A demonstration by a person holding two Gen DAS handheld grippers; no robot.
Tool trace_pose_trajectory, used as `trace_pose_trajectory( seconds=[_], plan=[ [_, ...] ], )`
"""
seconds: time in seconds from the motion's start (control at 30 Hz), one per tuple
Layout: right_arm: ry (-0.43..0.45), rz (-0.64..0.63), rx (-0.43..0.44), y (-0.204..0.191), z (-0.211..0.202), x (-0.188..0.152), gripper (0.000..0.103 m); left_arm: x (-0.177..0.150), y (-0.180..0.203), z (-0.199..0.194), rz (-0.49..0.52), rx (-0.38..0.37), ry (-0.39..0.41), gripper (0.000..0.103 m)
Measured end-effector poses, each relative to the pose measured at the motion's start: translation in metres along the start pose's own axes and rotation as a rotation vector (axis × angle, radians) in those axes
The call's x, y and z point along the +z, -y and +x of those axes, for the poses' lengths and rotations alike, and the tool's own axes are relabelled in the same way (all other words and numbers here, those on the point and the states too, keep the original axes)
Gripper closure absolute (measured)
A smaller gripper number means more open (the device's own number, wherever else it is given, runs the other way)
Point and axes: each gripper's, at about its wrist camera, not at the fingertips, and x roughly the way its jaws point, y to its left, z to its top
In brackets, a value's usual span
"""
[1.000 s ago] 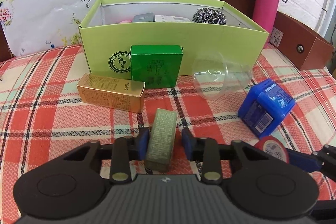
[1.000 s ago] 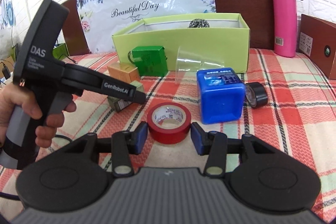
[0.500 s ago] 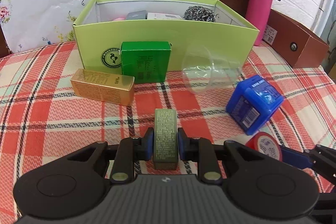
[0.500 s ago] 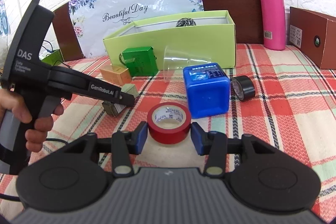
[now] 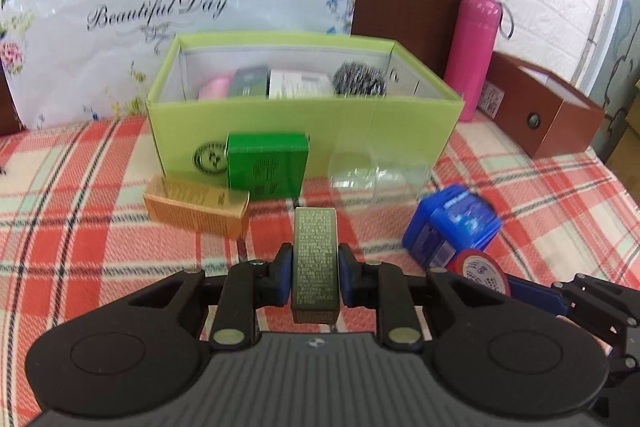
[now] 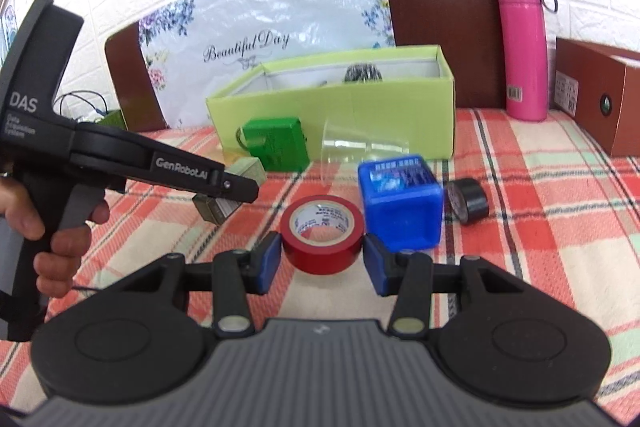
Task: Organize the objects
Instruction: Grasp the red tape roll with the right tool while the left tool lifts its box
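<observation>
The left gripper [image 5: 315, 269] is clenched on a small olive box [image 5: 315, 259] with fine printed text. Both blue pads press its long sides, and the box stands a little above the checked cloth [image 5: 80, 227], pointing toward the light green open box [image 5: 304, 131]. From the right wrist view the same olive box sticks out on both sides of the black finger of the left gripper, and a hand [image 6: 48, 227] holds the handle of this tool.

The right gripper [image 6: 322, 253] sits around a red tape roll [image 6: 322, 233] that lies flat on the cloth. Its 2 blue pads stand close to the roll on each side, but I cannot tell if they really press it or only stand beside it.

Just behind the red roll, to the right, is a blue cube-shaped container [image 6: 400, 199], and a black tape roll [image 6: 468, 201] leans near it. A clear plastic cup [image 6: 360, 147] lies on its side in front of the light green box. A dark green box [image 6: 276, 143] stands against the front wall of that box, and a gold carton [image 5: 196, 207] lies beside it on the cloth.

Inside the light green box I see a steel scourer [image 5: 360, 79], a pink thing and 2 small packages. A pink bottle [image 6: 524, 47] and a brown box [image 6: 600, 99] stand at the back right.
</observation>
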Motion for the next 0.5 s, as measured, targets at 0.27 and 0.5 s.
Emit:
trace_pose_trajectory(
  seconds=[0.27,0.5],
  plan=[
    [0.031,-0.010,0.000,0.000,-0.003,0.015,0.059,0.012,0.002,-0.011,0.017,-0.004,0.046,0.080],
    [0.029,-0.014,0.005,0.000,0.003,0.017,0.059,0.017,-0.001,-0.011,0.018,0.002,0.054,0.080]
  ],
)
